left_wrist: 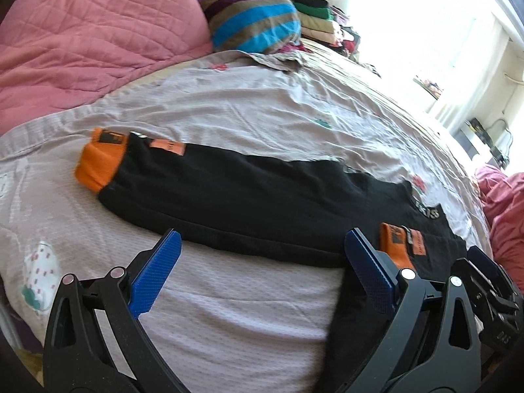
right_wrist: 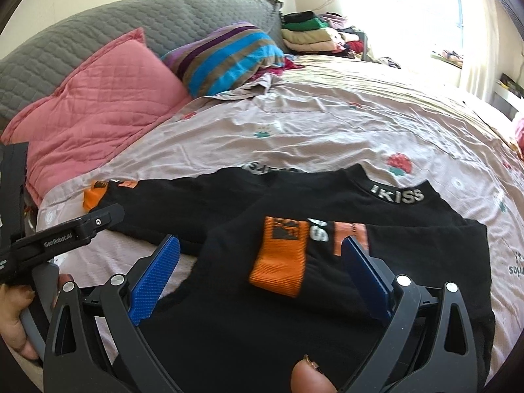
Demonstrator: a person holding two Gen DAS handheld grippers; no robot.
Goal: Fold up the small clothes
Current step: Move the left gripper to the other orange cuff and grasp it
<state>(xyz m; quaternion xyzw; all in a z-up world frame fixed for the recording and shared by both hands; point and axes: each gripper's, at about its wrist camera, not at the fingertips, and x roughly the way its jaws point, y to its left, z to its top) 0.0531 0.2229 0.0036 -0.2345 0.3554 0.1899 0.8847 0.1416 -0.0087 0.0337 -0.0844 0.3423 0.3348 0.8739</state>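
A small black top [left_wrist: 249, 196] with orange cuffs lies flat on the bed. One sleeve stretches left and ends in an orange cuff [left_wrist: 100, 160]. The other sleeve is folded over the body, its orange cuff [right_wrist: 280, 258] lying on the black cloth [right_wrist: 229, 311]. The collar reads "IKISS" [right_wrist: 398, 195]. My left gripper [left_wrist: 262, 262] is open and empty, just in front of the long sleeve's near edge. My right gripper [right_wrist: 262, 265] is open and empty above the folded cuff; it also shows at the right edge of the left wrist view [left_wrist: 484, 278].
A pale patterned bedsheet [right_wrist: 327, 124] covers the bed. A pink quilted pillow [right_wrist: 108, 98] and a striped pillow [right_wrist: 226, 59] lie at the head, against a grey headboard [right_wrist: 131, 23]. Folded clothes [right_wrist: 311, 32] are stacked at the back. Pink bedding [left_wrist: 504, 213] lies at the right.
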